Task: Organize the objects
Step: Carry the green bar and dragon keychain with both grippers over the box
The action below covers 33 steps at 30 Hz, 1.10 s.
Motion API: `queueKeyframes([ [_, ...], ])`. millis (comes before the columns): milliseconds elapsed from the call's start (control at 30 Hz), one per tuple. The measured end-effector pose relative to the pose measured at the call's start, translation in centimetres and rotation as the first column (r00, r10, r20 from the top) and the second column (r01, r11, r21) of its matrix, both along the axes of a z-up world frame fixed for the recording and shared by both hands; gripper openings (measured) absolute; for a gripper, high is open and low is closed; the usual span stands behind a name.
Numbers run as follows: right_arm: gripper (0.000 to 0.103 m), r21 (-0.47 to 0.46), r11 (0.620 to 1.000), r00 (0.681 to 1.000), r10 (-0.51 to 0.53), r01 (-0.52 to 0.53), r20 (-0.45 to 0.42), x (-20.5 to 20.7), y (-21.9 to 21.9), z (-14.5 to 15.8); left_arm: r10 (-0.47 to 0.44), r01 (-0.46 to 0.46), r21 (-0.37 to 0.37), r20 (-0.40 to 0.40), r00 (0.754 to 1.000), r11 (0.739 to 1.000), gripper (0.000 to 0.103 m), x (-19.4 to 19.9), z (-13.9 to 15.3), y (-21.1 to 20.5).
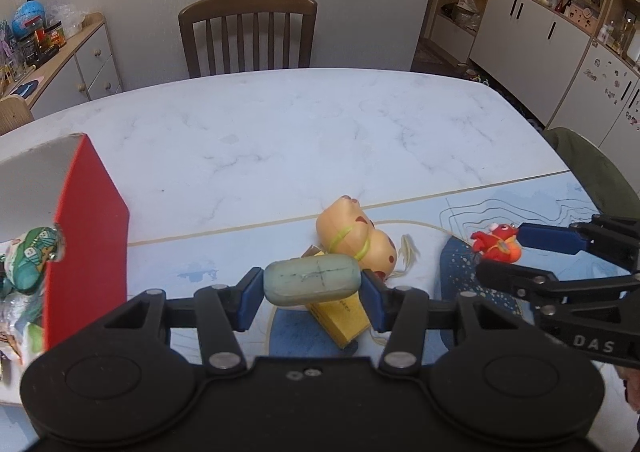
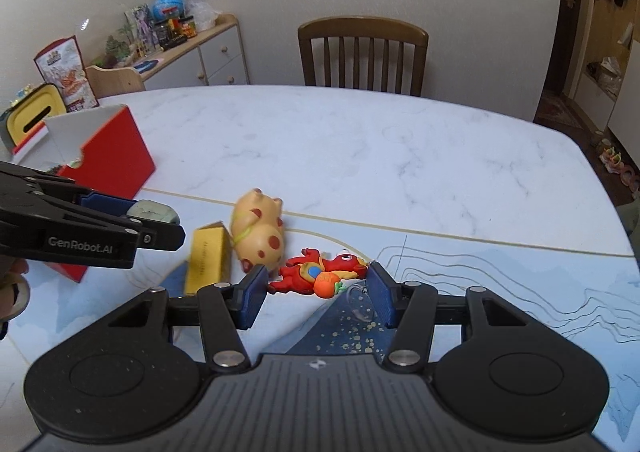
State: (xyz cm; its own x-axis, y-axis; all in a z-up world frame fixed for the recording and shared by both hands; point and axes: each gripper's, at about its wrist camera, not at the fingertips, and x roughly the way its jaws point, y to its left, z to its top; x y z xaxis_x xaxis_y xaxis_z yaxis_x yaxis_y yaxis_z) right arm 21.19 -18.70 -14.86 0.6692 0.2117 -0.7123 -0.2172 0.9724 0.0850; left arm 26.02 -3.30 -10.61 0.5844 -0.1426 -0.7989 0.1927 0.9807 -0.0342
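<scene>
Here the red box (image 1: 86, 236) holds toys; left fingers (image 1: 250, 302) clamp a green block (image 1: 312, 281), right fingers (image 2: 254, 298) apart.

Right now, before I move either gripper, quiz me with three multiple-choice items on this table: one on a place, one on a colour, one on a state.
1. Where does the red box stand relative to the spotted pig toy?
A. To its left
B. To its right
C. On top of it

2. What colour is the small box lying beside the pig?
A. Green
B. Yellow
C. White

3. What is the left gripper doing?
A. Open, holding nothing
B. Shut on the pale green block
C. Shut on the pig

Answers:
1 A, the right wrist view shows it at the table's left.
2 B, its faces are yellow in both views.
3 B, the jaws press both ends of the block, above the table.
</scene>
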Motion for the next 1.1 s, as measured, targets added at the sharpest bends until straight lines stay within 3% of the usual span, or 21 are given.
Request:
queueKeyframes([
  [400, 0.054, -0.008, 0.997, 0.995, 0.073, -0.073, 0.063, -2.8, 3.6, 5.1, 0.003, -0.002, -0.032, 0.049, 0.999, 0.999, 0.050, -2.6, 4.1, 4.2],
  [667, 0.054, -0.005, 0.991, 0.985, 0.135, -0.135, 0.105, -3.4, 7.8, 8.1, 0.053, -0.049, -0.047, 0.082, 0.995, 0.998, 0.050, -3.7, 6.5, 8.9],
  [1100, 0.054, -0.006, 0.976, 0.971, 0.215, -0.216, 0.107, -2.4, 15.7, 10.3, 0.118, -0.115, -0.037, 0.118, 0.986, 0.993, 0.050, -3.8, 9.3, 17.6],
])
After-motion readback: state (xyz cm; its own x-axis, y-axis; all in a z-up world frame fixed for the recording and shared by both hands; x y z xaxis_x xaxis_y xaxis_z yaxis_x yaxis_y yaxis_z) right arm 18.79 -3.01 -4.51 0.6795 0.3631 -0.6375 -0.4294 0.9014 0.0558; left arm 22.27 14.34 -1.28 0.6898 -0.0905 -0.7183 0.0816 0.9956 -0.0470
